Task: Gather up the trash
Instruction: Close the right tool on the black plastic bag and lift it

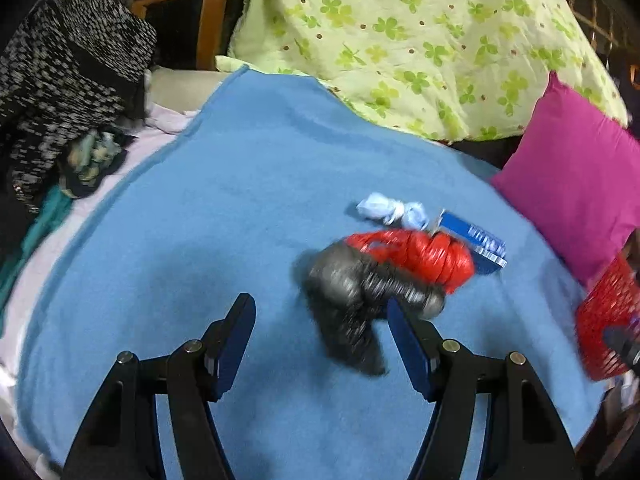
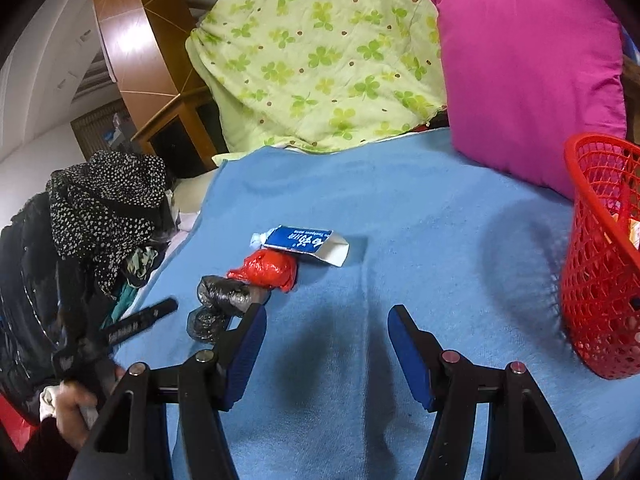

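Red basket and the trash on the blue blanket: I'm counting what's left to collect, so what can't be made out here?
- Red basket: right wrist view cuts off its right side; the contents are mostly hidden by its mesh wall.
- Black bag: blurred in the left wrist view; in the right, partly behind that gripper's finger.
- Crumpled paper: hidden behind the toothpaste box in the right view.

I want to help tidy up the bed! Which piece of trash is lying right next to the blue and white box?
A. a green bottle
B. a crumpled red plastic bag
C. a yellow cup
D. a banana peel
B: the crumpled red plastic bag lies right against the blue and white box on the blue blanket, with a crumpled black bag on its other side.
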`<action>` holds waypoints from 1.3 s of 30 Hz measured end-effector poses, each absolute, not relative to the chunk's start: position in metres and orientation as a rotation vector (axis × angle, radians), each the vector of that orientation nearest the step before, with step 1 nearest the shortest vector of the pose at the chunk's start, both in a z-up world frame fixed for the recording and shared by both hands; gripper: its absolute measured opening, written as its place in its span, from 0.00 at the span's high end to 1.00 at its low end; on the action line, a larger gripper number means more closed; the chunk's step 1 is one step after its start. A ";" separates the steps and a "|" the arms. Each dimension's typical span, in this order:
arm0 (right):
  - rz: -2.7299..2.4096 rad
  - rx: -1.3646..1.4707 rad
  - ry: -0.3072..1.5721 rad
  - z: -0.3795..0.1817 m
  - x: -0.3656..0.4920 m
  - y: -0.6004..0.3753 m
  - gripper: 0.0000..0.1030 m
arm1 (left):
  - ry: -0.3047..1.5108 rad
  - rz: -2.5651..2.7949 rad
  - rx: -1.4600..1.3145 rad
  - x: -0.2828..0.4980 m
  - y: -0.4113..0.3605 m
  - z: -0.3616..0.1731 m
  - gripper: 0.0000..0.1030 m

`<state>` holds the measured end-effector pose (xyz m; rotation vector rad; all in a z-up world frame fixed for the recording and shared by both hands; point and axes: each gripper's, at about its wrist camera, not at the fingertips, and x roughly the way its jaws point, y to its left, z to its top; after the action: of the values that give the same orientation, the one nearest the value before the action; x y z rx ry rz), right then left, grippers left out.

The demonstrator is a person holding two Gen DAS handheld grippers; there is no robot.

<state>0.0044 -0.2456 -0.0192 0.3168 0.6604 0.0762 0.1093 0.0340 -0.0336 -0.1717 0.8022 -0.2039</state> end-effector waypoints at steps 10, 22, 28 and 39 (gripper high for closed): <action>0.056 0.312 0.676 -0.023 0.000 -0.252 0.35 | 0.886 -0.346 -0.425 0.163 0.042 -0.053 0.33; 0.045 0.305 0.677 -0.024 0.001 -0.252 0.35 | 0.953 -0.627 -0.447 0.149 0.015 -0.054 0.45; 0.034 0.316 0.664 -0.022 -0.001 -0.254 0.35 | 0.902 -0.827 -0.185 0.100 -0.020 -0.033 0.45; 0.036 0.300 0.672 -0.025 0.002 -0.250 0.35 | 0.885 -0.398 -0.394 0.158 0.048 -0.052 0.42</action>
<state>0.0017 -0.2498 -0.0249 0.3002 0.6715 0.0359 0.1578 0.0476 -0.0520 -0.3938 0.8848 -0.3984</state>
